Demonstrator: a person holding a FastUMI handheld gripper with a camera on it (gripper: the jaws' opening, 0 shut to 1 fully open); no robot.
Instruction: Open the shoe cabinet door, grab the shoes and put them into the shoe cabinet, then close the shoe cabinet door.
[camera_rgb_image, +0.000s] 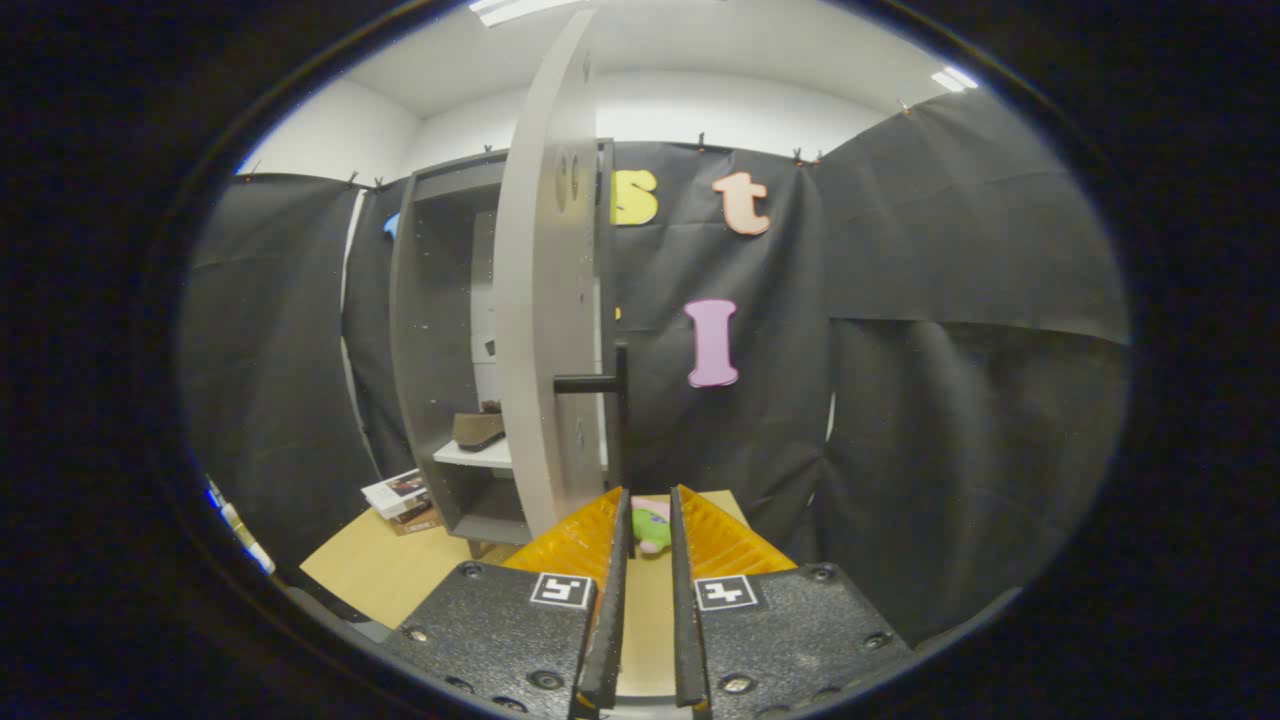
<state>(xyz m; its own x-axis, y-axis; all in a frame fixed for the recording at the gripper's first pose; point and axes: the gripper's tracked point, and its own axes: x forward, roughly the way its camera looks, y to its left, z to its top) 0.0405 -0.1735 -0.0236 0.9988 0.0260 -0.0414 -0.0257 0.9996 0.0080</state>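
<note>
The grey shoe cabinet stands on the table ahead and to the left of my fingers. Its door is swung wide open and faces me nearly edge-on. The black bar handle sticks out from the door just above my fingertips. A brown shoe rests inside on the white shelf. My gripper hovers low by the door's bottom corner. Its orange fingers are shut to a narrow slit with nothing held between them.
A small green and pink toy lies on the wooden table just beyond the fingertips. A short stack of books sits left of the cabinet's foot. Black cloth walls close in behind and to the right.
</note>
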